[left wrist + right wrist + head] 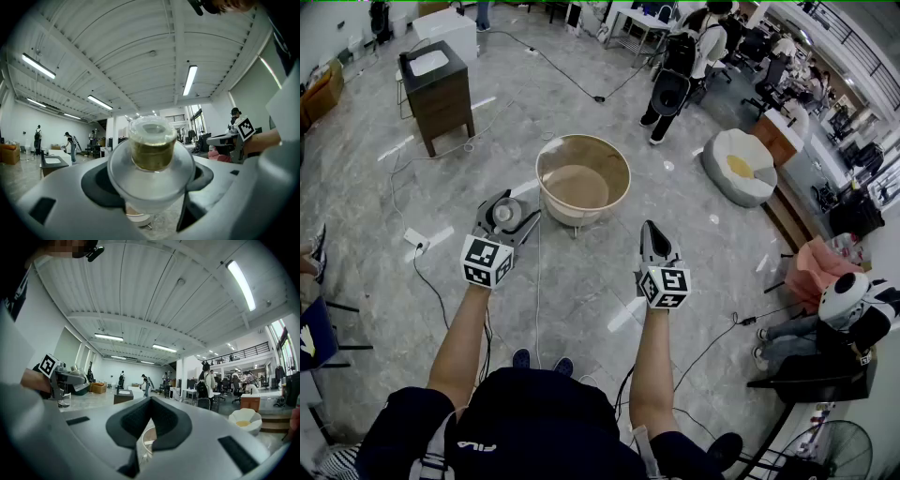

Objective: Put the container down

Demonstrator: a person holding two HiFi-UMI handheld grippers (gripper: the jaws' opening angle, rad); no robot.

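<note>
One container [151, 152], long axis along left tongs [149, 182].

a round beige tub [582, 178] is standing on short legs on the grey marbled floor [703, 253]. a dark wooden cabinet [441, 98] is standing well apart from it at the upper left, carrying a white tray [428, 62] on its top. a white power strip [416, 240] is lying on the floor to the left. a black cable [562, 72] is trailing across the floor behind the tub. a person [686, 56] wearing a black backpack is standing farther back. a white beanbag seat [739, 167] with a yellow centre is resting to the right of the tub. a long ceiling light [190, 79] is glowing overhead.
</note>
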